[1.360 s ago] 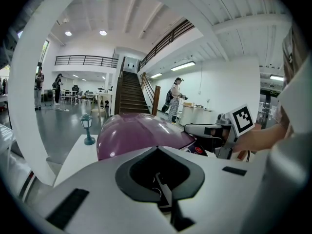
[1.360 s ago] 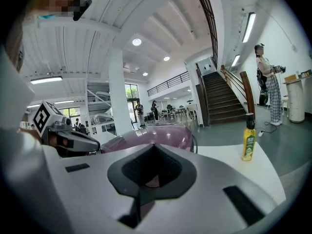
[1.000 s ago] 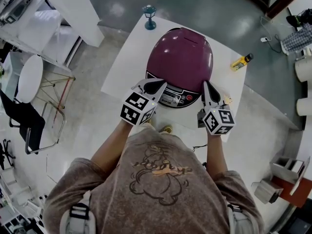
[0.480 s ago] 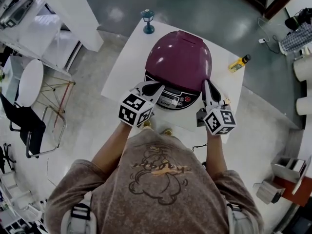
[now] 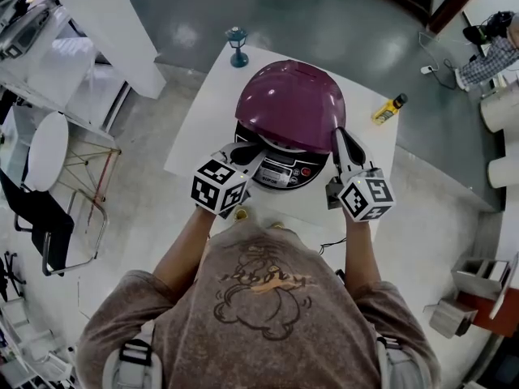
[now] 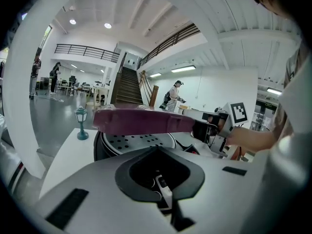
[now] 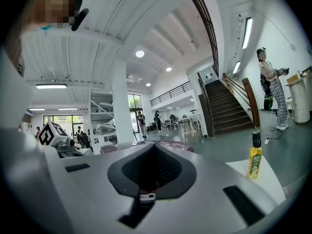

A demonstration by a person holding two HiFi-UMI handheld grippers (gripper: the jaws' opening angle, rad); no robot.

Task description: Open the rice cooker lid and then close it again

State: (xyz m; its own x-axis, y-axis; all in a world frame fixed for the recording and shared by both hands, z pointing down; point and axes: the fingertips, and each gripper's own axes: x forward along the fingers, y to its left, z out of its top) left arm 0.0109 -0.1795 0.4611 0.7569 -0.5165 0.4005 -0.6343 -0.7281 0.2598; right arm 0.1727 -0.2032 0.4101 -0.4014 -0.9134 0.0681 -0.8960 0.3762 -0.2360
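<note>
I read this as the opening half of the task. The lid point(image 5: 292, 104) of the rice cooker point(image 5: 280, 167) stands partly raised, its front edge clear of the body. In the left gripper view the perforated inner plate point(image 6: 136, 141) shows in the gap under the lid. The cooker sits in the middle of the white tabletop point(image 5: 203, 112).

My left tool point(image 5: 259, 148) is at the cooker's front left, by the control panel, with its jaws pressed together and nothing pinched between them. My right tool point(image 5: 338, 134) is at the cooker's front right, close under the lid's rim. Its jaws are also closed together and hold nothing. I cannot tell whether either tool actually touches the lid.

A small lantern ornament point(image 5: 236, 45) stands behind the cooker to its left. A yellow bottle point(image 5: 388, 109) lies well off to the cooker's right.

Next, I judge the lid should be lifted from its front edge until it swings fully back on its rear hinge. Then it should be pushed down from above until the front latch catches.
</note>
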